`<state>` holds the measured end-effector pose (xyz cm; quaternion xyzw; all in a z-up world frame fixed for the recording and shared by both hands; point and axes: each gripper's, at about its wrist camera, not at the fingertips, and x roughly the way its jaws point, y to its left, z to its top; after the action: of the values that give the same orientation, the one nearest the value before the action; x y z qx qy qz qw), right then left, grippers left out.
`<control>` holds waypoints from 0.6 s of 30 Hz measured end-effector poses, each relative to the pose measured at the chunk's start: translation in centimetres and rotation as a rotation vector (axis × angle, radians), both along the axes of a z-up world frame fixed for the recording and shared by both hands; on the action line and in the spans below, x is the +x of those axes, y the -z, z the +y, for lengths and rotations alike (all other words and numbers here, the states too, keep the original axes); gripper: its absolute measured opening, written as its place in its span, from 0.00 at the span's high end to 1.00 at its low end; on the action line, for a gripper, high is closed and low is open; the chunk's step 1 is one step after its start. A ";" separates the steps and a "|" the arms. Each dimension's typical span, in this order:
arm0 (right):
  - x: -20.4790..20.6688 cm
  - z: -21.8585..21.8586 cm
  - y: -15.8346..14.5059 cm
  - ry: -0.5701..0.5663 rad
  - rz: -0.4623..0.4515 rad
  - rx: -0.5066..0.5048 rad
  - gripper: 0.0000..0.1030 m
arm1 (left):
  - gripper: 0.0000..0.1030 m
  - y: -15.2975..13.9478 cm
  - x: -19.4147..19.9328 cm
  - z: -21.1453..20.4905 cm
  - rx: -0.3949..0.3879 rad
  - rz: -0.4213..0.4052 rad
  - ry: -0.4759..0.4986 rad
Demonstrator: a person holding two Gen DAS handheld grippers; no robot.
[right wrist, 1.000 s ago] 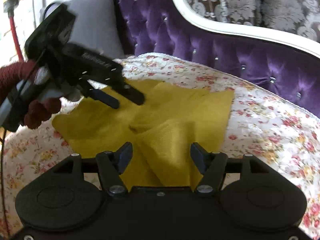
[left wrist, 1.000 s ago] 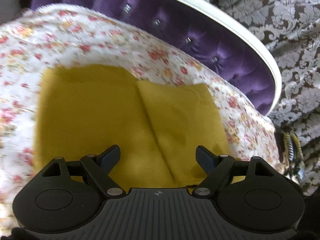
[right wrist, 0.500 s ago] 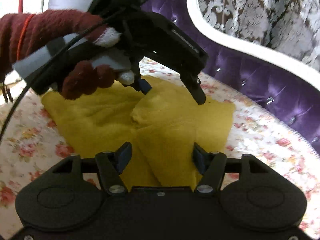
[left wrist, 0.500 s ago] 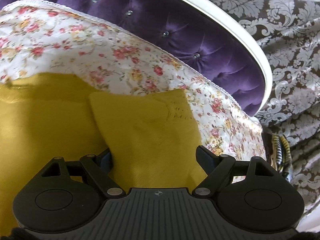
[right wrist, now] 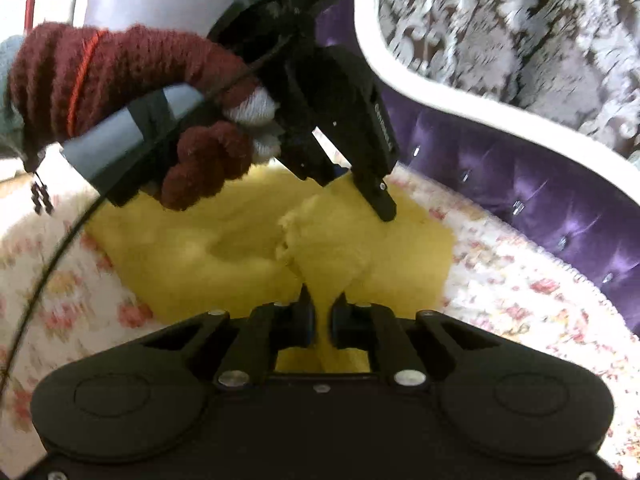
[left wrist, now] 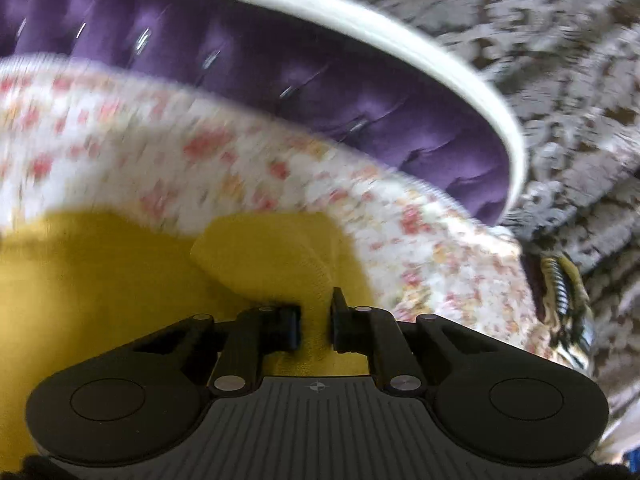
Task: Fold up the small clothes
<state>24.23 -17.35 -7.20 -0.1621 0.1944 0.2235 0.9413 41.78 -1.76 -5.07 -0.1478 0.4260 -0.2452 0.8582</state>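
Left wrist view: the left gripper (left wrist: 314, 322) has just squeezed shut on a fold of the yellow cloth (left wrist: 120, 280), which lies right below on the flowery cover (left wrist: 160, 152). The purple sofa back (left wrist: 320, 80) is behind.

Right wrist view: the right gripper (right wrist: 322, 320) has just pinched the yellow cloth's near edge. The left gripper pinches its far side, above it. Nothing blocks them.

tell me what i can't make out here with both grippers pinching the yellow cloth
- What garment the yellow cloth is: bunched in the right wrist view, cut off by the left edge in the left wrist view.
- Left gripper and right gripper have just closed on cloth; the gripper bodies hide its near edge.
- Floral cover: print smeared by motion blur, left wrist view.
- Striped object: blurred, unidentifiable.
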 end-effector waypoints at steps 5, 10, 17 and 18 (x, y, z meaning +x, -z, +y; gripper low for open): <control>-1.2 2.1 -3.3 -0.019 -0.048 0.083 0.89 | 0.87 -4.9 -0.6 1.7 0.055 -0.093 0.046; -0.9 6.6 -4.2 -0.091 -0.075 0.091 0.89 | 0.87 -6.5 -0.8 5.9 0.123 -0.117 0.029; 0.1 13.2 -1.3 -0.184 -0.034 -0.003 0.89 | 0.87 -2.0 -0.5 11.6 0.184 -0.022 -0.038; 0.2 14.0 -0.5 -0.194 -0.025 -0.033 0.89 | 0.87 -1.2 -0.5 12.0 0.186 -0.005 -0.039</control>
<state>24.43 -3.31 -6.67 -0.1982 0.1696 0.3081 0.9149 41.28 10.26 -3.89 -0.0751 0.4419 -0.1884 0.8738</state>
